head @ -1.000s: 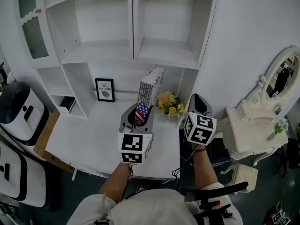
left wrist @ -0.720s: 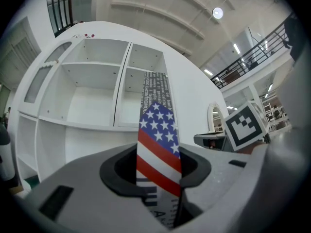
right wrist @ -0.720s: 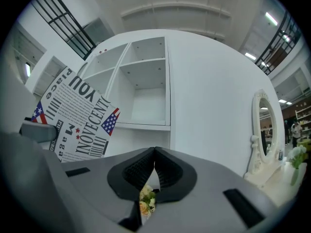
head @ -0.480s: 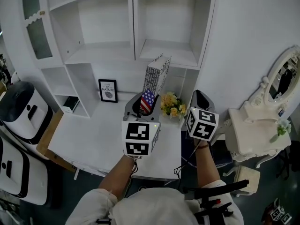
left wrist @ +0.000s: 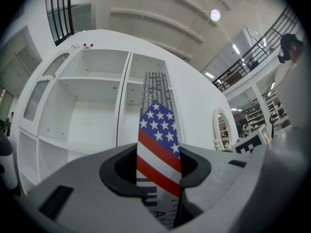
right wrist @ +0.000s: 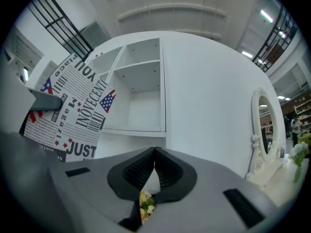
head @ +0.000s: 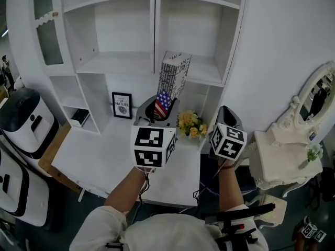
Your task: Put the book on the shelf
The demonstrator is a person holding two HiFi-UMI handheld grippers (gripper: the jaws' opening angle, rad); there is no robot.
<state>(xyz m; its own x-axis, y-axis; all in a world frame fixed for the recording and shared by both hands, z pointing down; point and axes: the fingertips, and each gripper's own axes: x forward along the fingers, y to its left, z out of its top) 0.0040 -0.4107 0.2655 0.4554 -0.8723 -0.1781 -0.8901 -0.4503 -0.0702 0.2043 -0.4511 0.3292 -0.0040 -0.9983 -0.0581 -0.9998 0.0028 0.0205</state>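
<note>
Head view: flat, even, cool light. White shelf unit (head: 131,35) is close to clipping, with only faint shadows inside its compartments; floor (head: 60,208) near left goes dark. Both gripper views: heavy fisheye, black vignette in the corners, straight edges bowed. Round ceiling lamp (left wrist: 215,15) is blown out; strip light (right wrist: 266,16) glares far right. Foreground right at each lens is soft.

The book (head: 173,76), w/ black-and-white newsprint-style cover & a US-flag patch at its lower end, stands upright at frame centre, tilted slightly right, lower end clamped betw. the jaws of the left gripper (head: 157,109). It's up in front of the shelf (head: 112,67), a white unit w/ open compartments across the upper half, approx. level w/ the middle board.
</note>
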